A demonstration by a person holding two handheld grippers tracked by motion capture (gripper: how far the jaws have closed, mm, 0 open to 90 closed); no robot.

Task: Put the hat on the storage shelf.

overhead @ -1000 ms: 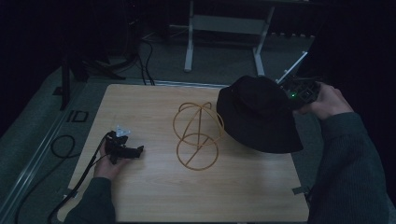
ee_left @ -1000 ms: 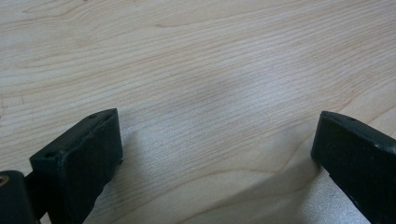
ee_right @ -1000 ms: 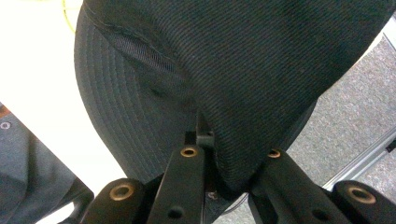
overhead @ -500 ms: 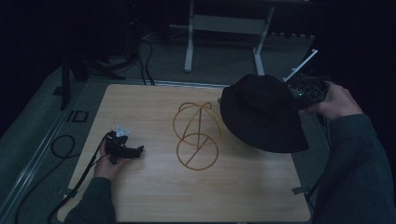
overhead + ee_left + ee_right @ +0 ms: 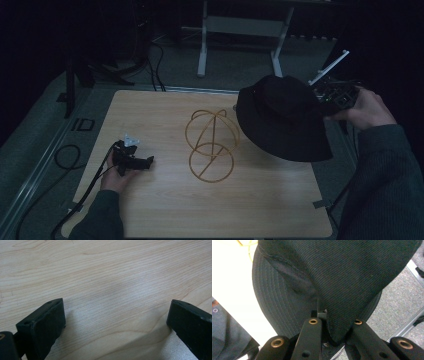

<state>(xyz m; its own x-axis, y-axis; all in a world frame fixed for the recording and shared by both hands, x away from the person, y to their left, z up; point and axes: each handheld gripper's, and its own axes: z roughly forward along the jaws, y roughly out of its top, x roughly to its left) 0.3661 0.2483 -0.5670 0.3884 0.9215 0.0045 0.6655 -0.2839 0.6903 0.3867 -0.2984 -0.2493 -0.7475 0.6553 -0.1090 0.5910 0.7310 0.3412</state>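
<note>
We see a wooden desk (image 5: 165,220) in a dark room. The right gripper (image 5: 334,96) is at the right edge of the desk, held in the right hand (image 5: 367,107). Its fingers (image 5: 312,335) are closed on the brim of a black hat (image 5: 280,117), and the cloth is pinched between them in the right gripper view. The hat hangs from this grip over the far right part of the desk. Its crown points up and to the left, and its brim hangs down toward the near right. In the high view the hat is tilted, and we cannot tell if its low edge touches the desk.

Just left of the hat, near the middle of the desk, there is a wire stand (image 5: 211,145). It is made of thin golden rings: a flat ring at the bottom and a round cage above it. The hat is beside the stand, not on it.

The left gripper (image 5: 134,161) lies at the near left part of the desk, in the left hand (image 5: 117,177). Its fingers (image 5: 42,325) are wide open and hold nothing; between them we see bare wood. A cable (image 5: 75,200) runs from this gripper off the near left edge.
</note>
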